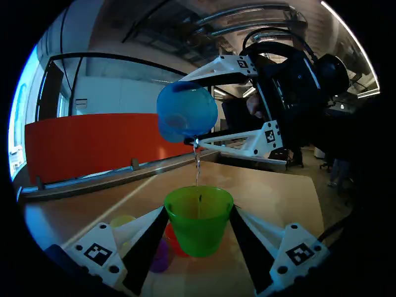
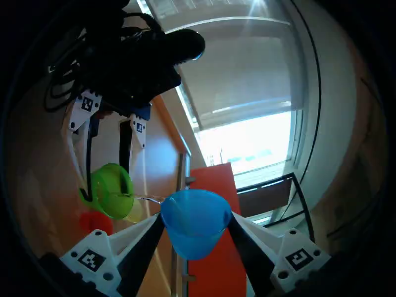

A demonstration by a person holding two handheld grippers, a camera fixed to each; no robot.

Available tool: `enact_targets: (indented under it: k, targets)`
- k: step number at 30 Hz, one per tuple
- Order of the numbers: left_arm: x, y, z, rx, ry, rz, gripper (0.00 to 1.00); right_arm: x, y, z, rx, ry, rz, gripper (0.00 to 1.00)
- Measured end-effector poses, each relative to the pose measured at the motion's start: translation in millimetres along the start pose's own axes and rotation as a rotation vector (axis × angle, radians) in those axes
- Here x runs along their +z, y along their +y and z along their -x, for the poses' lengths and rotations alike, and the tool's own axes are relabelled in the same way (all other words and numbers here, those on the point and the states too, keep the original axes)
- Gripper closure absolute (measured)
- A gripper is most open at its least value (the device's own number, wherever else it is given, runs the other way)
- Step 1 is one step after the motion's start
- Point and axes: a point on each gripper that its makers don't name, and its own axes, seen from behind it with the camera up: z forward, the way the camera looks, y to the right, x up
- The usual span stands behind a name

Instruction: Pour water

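Two cups in mid-pour: the right gripper grips the tilted blue cup above the upright green cup gripped by the left gripper, so a gentle tilt should hold the thin water stream centred, with a red cup, purple cup and yellow cup crowding the table just below.

3 small cups crowd the table under the green cup.

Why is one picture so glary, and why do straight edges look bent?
Right gripper view: the window burns out white, so the surroundings fall dark. Left gripper view: evener light, blue cup and green cup sharp. Both: the fisheye lens bends straight lines.
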Motion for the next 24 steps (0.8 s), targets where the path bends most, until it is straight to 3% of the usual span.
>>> enact_targets:
  k: [24]
  targets:
    - [0.6, 0.6, -2.4, 0.007, 0.003, 0.001, 0.15, 4.1, 7.1, -4.3, -0.068, -0.001, 0.027, 0.1]
